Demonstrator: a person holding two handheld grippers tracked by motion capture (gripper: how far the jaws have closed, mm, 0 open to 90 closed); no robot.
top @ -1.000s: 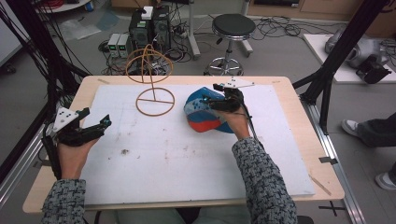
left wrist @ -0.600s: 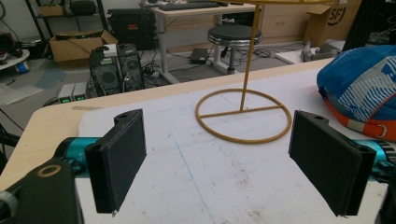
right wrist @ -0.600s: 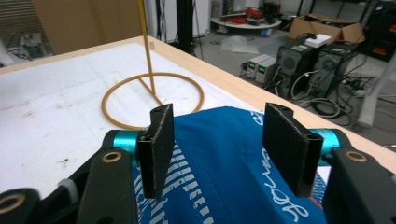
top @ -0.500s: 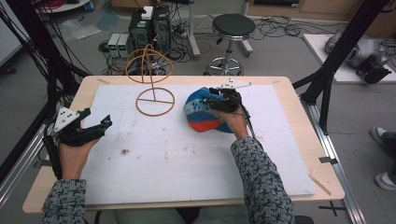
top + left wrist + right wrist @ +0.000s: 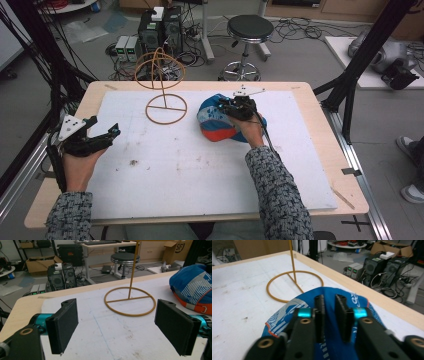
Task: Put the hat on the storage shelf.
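- against the earlier high view, the right gripper (image 5: pixel 234 107) has had its jaws closing: a second ago they stood wide over the cap (image 5: pixel 216 120), now they are drawn in to a narrow gap on top of it.
- the right hand (image 5: pixel 248 131) sits in much the same spot over the cap as before; the cap itself has not shifted on the white mat (image 5: pixel 200 165).
- the left gripper (image 5: pixel 102 137) and left hand (image 5: pixel 77 162) lie where they did, near the left edge of the table (image 5: pixel 320 150), well apart from the cap.
- the wire stand (image 5: pixel 165 102) is unchanged, its round base flat on the mat just to the left of the cap.
- right gripper now: in the right gripper view its jaws are nearly together, with a fold of the cap's blue fabric (image 5: pixel 329 315) rising between the pads, so it is clenched on the cap's crown.
- left gripper now: in the left gripper view the two black pads (image 5: pixel 63 326) stand far apart, released, with bare mat between them; they hold and touch nothing.
- the cap, blue with white stripes and an orange edge, rests on the mat right of the table's middle, between the wire stand and the right hand; in the left gripper view it shows at the far right (image 5: pixel 192 287), beyond the ring base (image 5: pixel 130 302).
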